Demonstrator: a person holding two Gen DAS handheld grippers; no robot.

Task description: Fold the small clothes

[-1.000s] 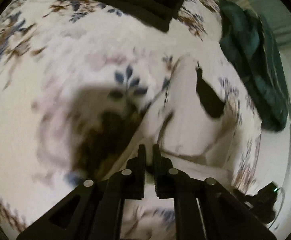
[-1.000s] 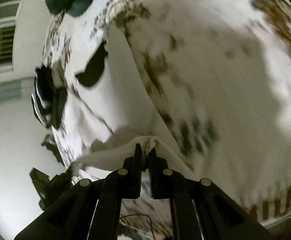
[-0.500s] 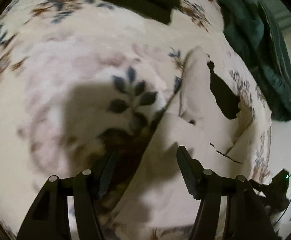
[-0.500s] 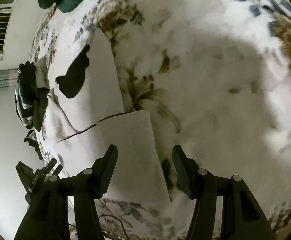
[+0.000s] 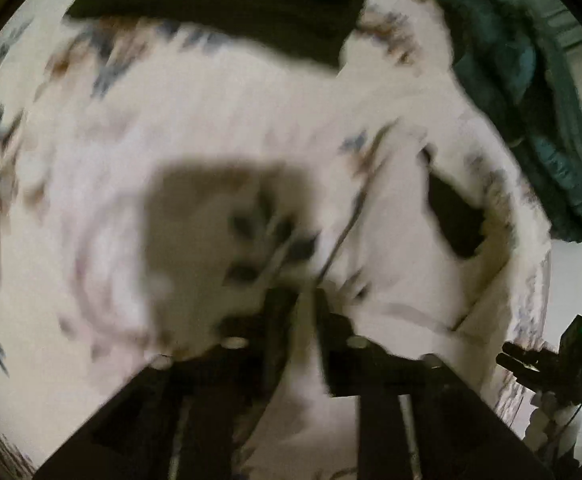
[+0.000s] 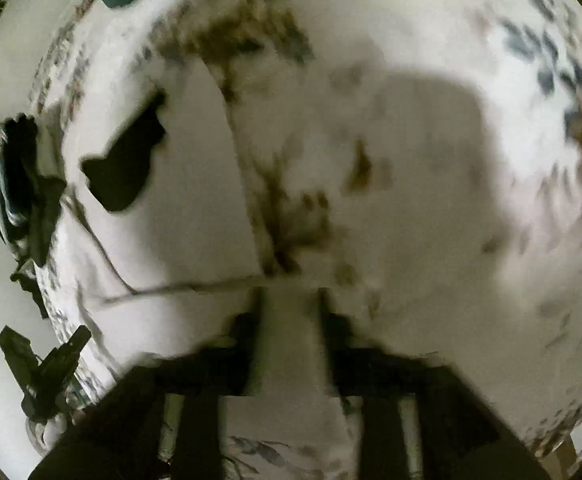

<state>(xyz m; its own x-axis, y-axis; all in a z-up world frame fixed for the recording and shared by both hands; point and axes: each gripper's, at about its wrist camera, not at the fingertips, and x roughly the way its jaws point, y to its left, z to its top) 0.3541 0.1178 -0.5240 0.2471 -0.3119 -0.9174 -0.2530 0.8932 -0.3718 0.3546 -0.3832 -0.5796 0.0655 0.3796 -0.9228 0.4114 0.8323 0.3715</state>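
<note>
since half a second ago both grippers have narrowed from wide open and dropped closer onto the white garment [image 6: 187, 216]; both views are now smeared with motion blur.

left gripper [image 5: 305, 320]: the fingers stand close together with a thin strip of white cloth between them. the blur is too heavy to tell whether they are clenched on it or just short of it. its boxy shadow falls on the bedspread [image 5: 91, 160] just left of the fingers.

right gripper [image 6: 291, 312]: a narrow gap shows between the fingers, filled with white cloth. cannot tell if the grip has closed; the edges are smeared.

the white garment lies flat on the flowered bedspread [image 6: 451, 240], spread out ahead of both grippers and reaching under them. a black cat-shaped print [image 6: 125, 168] sits on its far part. a fold edge runs across it just beyond the right fingers. in the left view the same garment [image 5: 395, 248] stretches away to the right, with the print [image 5: 455, 216] near its far end.

elsewhere on the bed: a black folded cloth [image 5: 219, 4] at the far edge, a dark green garment [image 5: 531, 112] bunched at the right side, and a striped dark bundle [image 6: 15, 184] at the left rim of the right view. a black device with a green light [image 5: 571, 352] sits off the bed's corner.
</note>
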